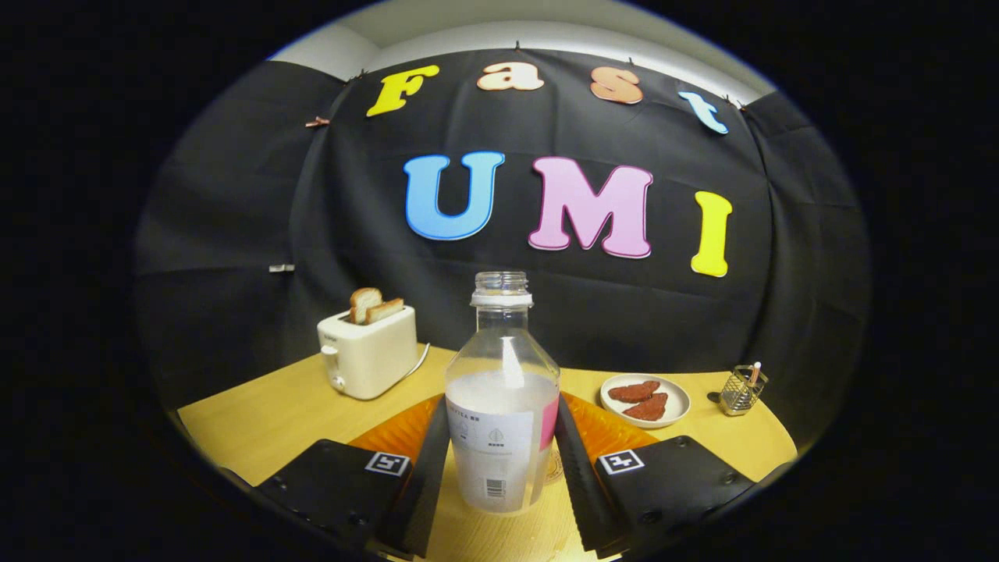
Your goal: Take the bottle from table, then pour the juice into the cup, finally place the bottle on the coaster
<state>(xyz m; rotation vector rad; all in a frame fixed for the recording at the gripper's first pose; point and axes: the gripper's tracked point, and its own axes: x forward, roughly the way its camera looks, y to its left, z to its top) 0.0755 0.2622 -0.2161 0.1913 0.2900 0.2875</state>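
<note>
Setting: wooden table (265,421) before a black cloth wall.
Bottle: clear bottle (502,406), cap off, upright between the two fingers, partly filled with pale cloudy liquid, a white label on its front.
Gripper: gripper (499,460) has its jaws closed to the bottle's width, a finger against each side of the lower body; both appear to press on it.
Mat: ribbed orange mat (616,429) on the table just behind the bottle, spreading out past both fingers.
Coaster: small round disc (553,465) glimpsed low beside the bottle, by the right finger; too hidden to tell more.
Plate: white plate (677,402) with two reddish-brown pieces, beyond the right finger.
Holder: small wire holder (741,389) further right of the plate.
Toaster: white toaster (368,353) with two slices of bread standing in its slots, beyond the left finger, well apart from the bottle.
</note>
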